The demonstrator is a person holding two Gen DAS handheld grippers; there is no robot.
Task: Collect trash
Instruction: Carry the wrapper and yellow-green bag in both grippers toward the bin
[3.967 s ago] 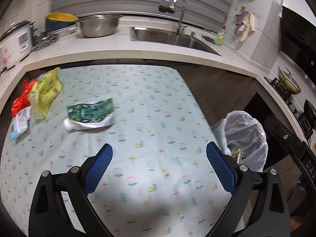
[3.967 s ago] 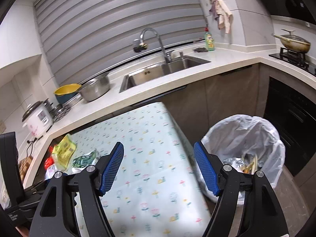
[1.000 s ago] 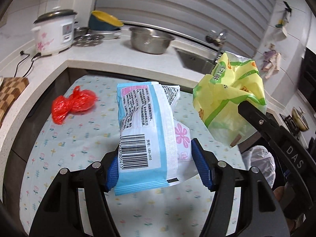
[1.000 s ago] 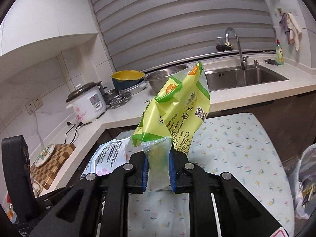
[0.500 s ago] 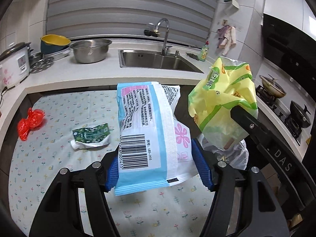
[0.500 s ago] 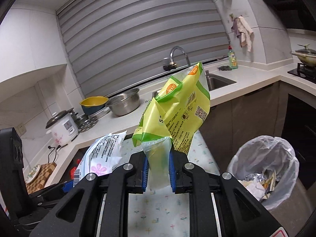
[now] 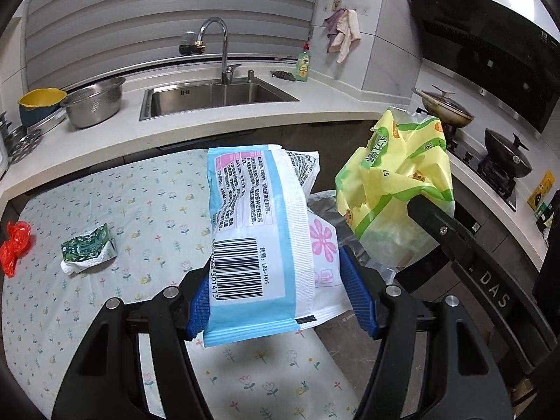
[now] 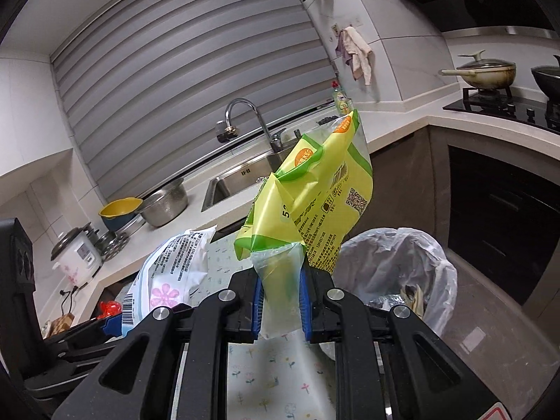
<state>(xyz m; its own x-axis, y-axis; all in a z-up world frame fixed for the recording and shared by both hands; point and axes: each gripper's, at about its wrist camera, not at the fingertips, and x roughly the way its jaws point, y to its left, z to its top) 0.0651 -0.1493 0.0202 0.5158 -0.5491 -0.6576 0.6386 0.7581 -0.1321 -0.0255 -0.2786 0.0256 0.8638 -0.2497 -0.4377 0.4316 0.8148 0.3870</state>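
My left gripper (image 7: 280, 297) is shut on a blue and white wrapper (image 7: 255, 231) with a barcode, held above the table's right edge; it also shows in the right wrist view (image 8: 171, 273). My right gripper (image 8: 280, 308) is shut on a yellow-green plastic bag (image 8: 311, 203), held upright near the bin; the bag also shows in the left wrist view (image 7: 395, 189). The white-lined trash bin (image 8: 402, 273) stands on the floor right of the table, with trash inside. A green wrapper (image 7: 87, 246) and a red bag (image 7: 15, 243) lie on the table (image 7: 105, 297).
The counter behind holds a sink (image 7: 213, 96), a steel colander (image 7: 94, 103), a yellow bowl (image 7: 40, 99) and a rice cooker (image 8: 75, 257). Pans sit on the stove (image 7: 497, 164) at the right. Dark cabinets stand behind the bin.
Both grippers have swung right with their wrappers, from over the table toward the bin. The bin now looks nearer in the right wrist view. Four seconds ago both grippers were open and empty.
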